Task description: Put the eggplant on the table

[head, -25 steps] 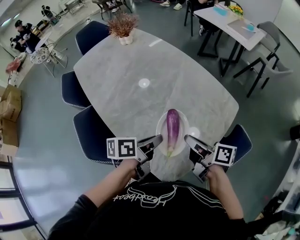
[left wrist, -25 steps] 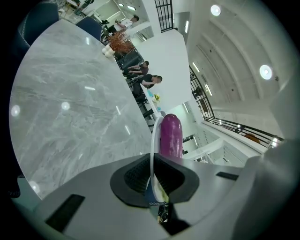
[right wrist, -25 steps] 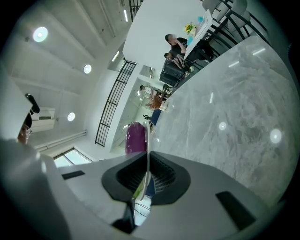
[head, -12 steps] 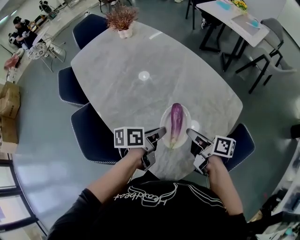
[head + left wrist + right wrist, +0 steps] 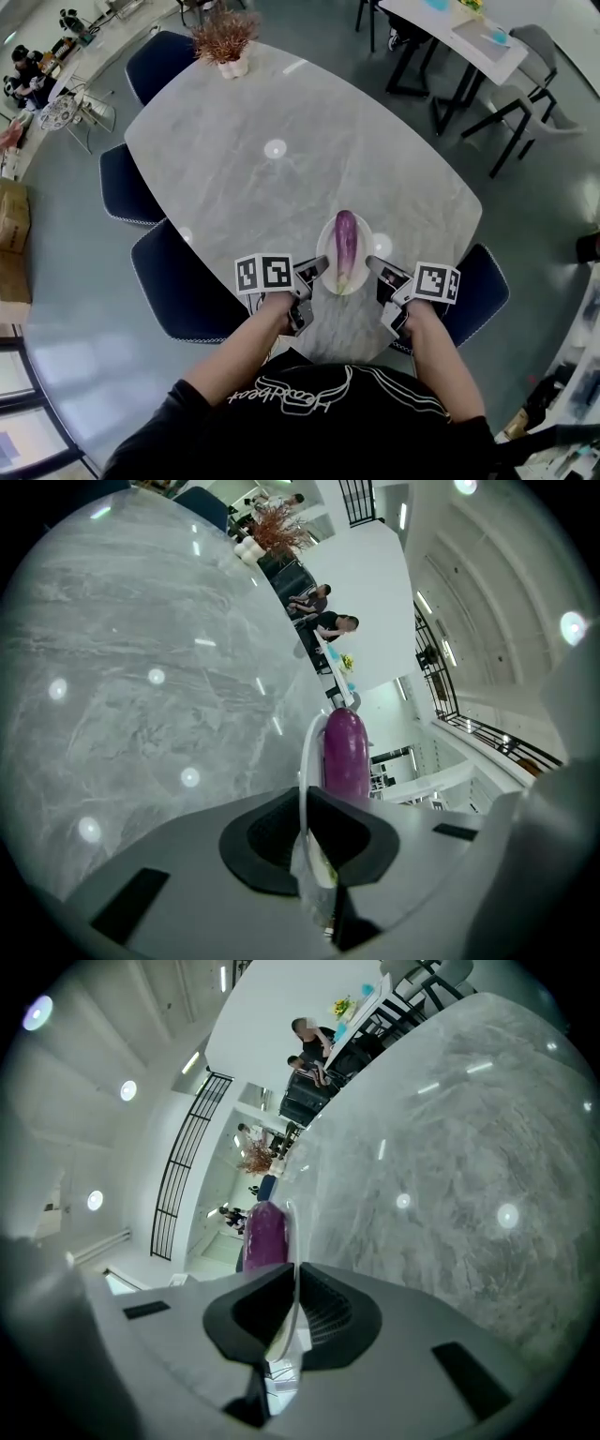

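In the head view a purple eggplant (image 5: 345, 246) lies lengthwise on a small white plate (image 5: 325, 255) near the near edge of a long grey marble table (image 5: 281, 187). Whether the plate rests on the top or hangs just above it cannot be told. The left gripper (image 5: 316, 272) grasps the plate's left rim and the right gripper (image 5: 374, 266) its right rim, with the eggplant between the two and touched by neither. The tabletop beyond the plate is bare up to a potted dried plant (image 5: 225, 42) at the far end. Dark blue chairs (image 5: 178, 291) are tucked along the left side, and another (image 5: 476, 286) stands just beside the right gripper. A second table (image 5: 469, 37) with black legs stands well apart at upper right, and cardboard boxes (image 5: 11, 202) sit by the left edge. In the left gripper view the dark pads are clamped on the thin white rim, which runs up between them. The eggplant rises just beyond, and the marble spreads away to the left towards the plant, with seated people (image 5: 323, 611) far behind. In the right gripper view the jaws likewise pinch the plate's edge. The eggplant stands to the left of the rim and the marble fills the right, with more people (image 5: 309, 1044) at a distant table.
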Demonstrator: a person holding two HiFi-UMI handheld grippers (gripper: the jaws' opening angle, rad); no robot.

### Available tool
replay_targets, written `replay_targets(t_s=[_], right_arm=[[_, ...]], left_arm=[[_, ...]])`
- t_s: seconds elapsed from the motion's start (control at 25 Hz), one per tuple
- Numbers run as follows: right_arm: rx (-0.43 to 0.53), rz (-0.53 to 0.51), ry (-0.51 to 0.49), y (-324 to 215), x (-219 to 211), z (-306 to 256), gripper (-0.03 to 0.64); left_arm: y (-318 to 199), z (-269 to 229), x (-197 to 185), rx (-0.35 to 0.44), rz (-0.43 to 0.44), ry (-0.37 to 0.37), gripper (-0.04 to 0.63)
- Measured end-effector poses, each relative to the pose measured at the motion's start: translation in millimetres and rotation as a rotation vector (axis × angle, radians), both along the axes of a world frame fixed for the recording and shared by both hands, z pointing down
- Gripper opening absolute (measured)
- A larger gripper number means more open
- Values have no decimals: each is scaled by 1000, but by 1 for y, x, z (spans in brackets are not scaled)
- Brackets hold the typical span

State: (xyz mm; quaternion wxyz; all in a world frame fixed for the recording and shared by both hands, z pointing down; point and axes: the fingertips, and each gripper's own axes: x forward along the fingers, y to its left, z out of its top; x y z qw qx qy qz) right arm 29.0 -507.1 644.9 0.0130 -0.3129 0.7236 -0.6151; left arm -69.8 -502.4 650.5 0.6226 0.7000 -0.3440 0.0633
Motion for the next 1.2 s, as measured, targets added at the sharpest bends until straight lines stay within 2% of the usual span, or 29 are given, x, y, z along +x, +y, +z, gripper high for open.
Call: replay_targets(t_s=[0.32,0.68,1.2], right_arm=[[-64,18,37,-13,0,25,18],[-91,10,121,-21,-6,38,18],[-97,-6,183,-26,-10,47,18]], left_arm=[[-14,26,-1,-52,-4,-8,29],[-19,39,-7,-88,-11,-8,29],[-24,48,-10,-89,-14,-26,29]])
